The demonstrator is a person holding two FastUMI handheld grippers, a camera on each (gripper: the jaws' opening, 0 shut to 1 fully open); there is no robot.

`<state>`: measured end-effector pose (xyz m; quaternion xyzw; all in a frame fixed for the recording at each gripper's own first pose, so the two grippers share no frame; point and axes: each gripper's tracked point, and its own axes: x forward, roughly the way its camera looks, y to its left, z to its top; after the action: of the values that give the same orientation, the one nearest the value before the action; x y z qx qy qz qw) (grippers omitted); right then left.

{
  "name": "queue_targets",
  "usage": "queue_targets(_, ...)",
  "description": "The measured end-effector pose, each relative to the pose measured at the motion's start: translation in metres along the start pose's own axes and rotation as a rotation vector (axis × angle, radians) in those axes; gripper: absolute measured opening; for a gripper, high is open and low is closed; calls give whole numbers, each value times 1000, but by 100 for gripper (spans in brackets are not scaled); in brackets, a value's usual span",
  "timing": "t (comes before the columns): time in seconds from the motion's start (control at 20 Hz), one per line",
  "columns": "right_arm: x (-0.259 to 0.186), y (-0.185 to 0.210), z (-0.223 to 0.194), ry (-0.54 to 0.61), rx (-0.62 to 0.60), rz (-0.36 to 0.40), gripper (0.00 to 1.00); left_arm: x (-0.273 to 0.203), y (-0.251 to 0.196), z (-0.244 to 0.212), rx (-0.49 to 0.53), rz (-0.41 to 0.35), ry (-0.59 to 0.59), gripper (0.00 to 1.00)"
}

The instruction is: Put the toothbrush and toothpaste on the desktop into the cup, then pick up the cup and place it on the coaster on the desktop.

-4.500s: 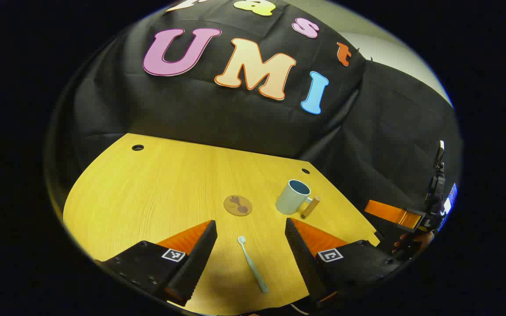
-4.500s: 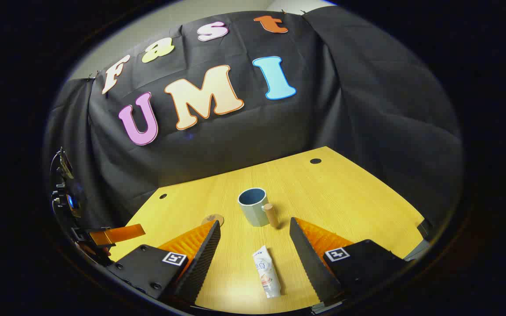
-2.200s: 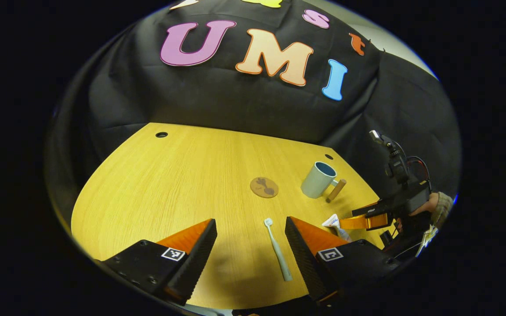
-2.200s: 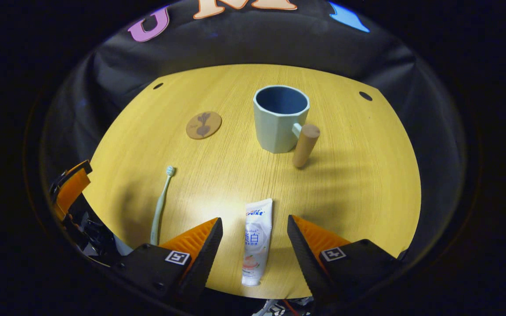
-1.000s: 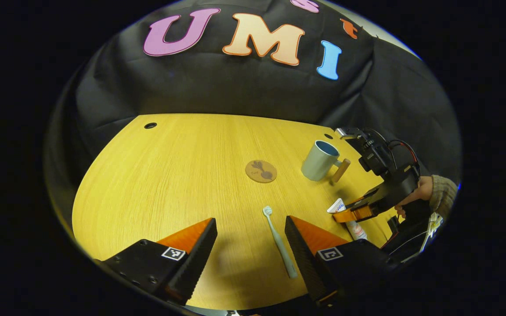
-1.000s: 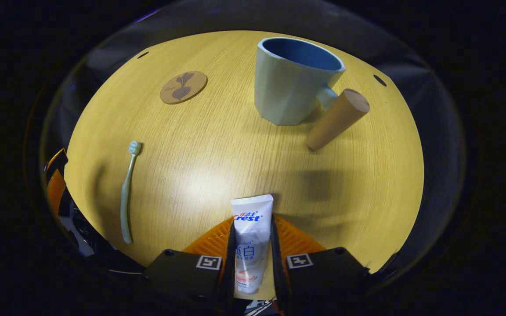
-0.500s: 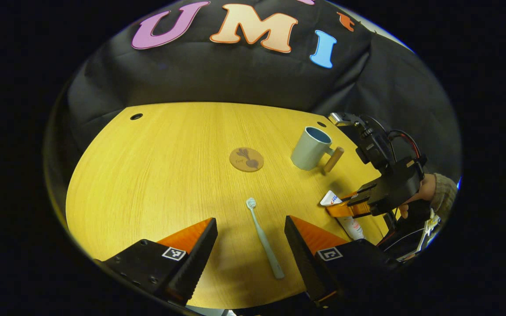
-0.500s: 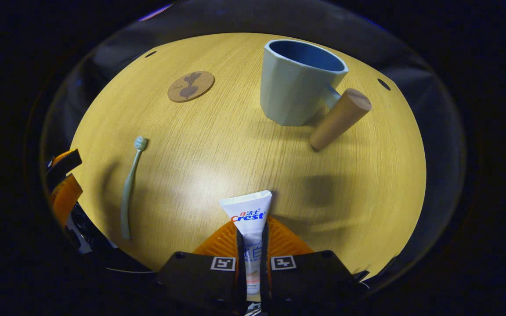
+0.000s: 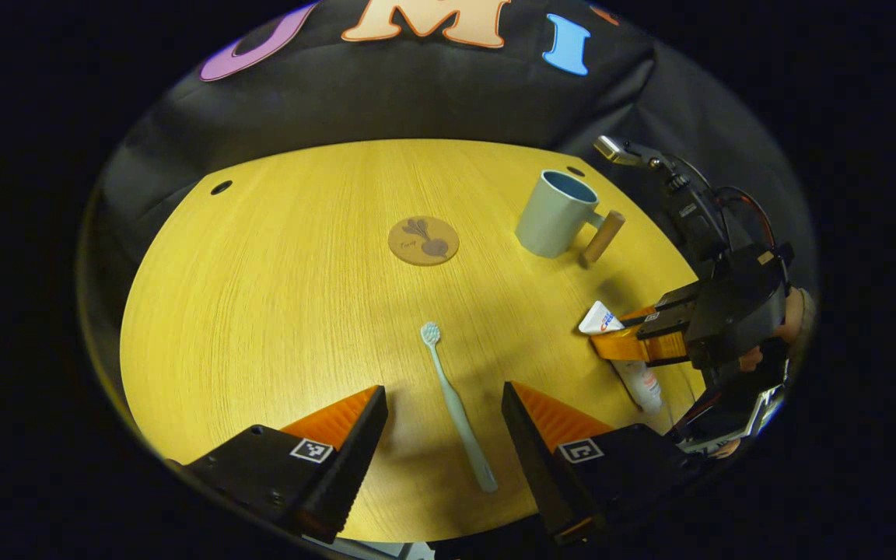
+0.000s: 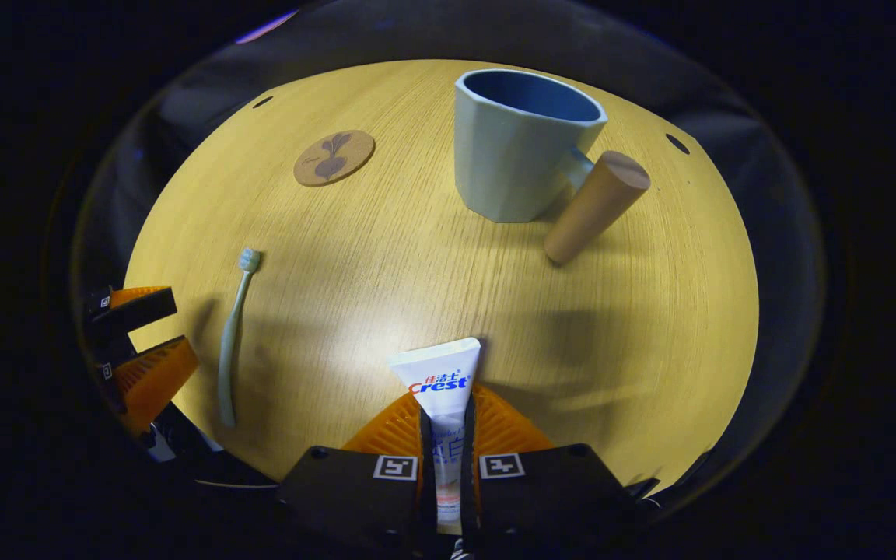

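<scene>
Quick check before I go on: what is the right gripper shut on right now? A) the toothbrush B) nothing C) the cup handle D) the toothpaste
D: in the right gripper view the right gripper has both fingers pressed on the toothpaste, while the toothbrush lies on the desktop.

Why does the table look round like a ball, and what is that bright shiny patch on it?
In the right gripper view the fisheye lens bends the flat table into a dome, and the cup leans outward; the bright patch is lamp glare on the wood, just beyond the toothpaste. In the left gripper view the table edge curves too, and the toothbrush casts a soft shadow.
</scene>
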<state>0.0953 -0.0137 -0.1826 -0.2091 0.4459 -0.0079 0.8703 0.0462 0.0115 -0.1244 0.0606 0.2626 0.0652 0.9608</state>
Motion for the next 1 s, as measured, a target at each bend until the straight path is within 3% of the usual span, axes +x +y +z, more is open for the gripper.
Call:
queue_targets(0.25, 0, 0, 0, -17, 5, 19, 14, 14, 6, -7, -21, 68, 132, 90)
queue_targets(0.6, 0, 0, 0, -42, 34, 70, 15, 28, 6, -16, -35, 107, 246, 84)
queue_targets(0.75, 0, 1, -1, -40, 43, 98, 15, 34, 1, -17, -22, 119, 273, 72)
queue_targets(1.0, 0, 1, 0, -35, 70, 140, 15, 39, -1, -21, -47, 145, 308, 67)
